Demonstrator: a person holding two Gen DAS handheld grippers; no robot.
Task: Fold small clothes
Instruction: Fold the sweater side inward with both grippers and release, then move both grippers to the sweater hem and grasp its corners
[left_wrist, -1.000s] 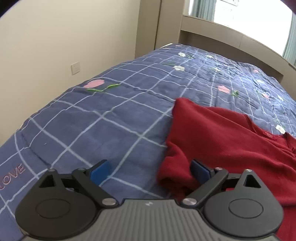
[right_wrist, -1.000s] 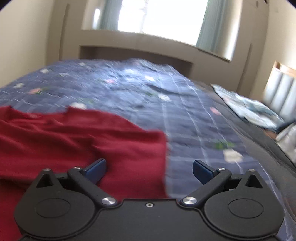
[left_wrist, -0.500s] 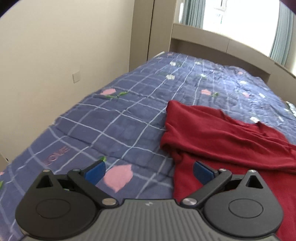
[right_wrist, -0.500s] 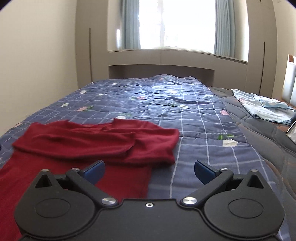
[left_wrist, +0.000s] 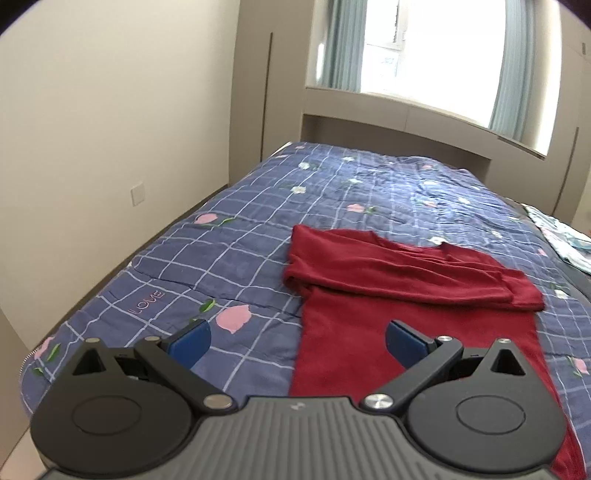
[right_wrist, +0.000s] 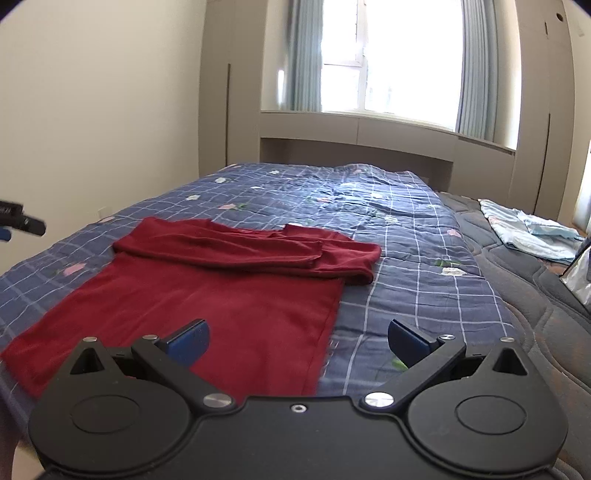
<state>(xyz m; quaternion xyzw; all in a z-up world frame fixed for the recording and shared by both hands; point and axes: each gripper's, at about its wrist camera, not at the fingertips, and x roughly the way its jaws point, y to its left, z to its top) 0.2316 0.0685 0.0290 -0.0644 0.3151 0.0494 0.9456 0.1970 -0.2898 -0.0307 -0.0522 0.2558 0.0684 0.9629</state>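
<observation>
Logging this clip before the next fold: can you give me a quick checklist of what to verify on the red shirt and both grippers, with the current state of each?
1. Left gripper empty, fingers apart: ok.
2. Right gripper empty, fingers apart: ok.
3. Both sleeves folded across the top of the red shirt: ok, they lie layered over the chest.
4. Shirt body lies flat on the blue checked quilt: ok, only slight wrinkles.
5. Hem corners reachable for the next fold: cannot tell; each gripper body hides part of the near edge.
6. Nothing in the fold path: ok; the light blue clothes lie apart, far right.
</observation>
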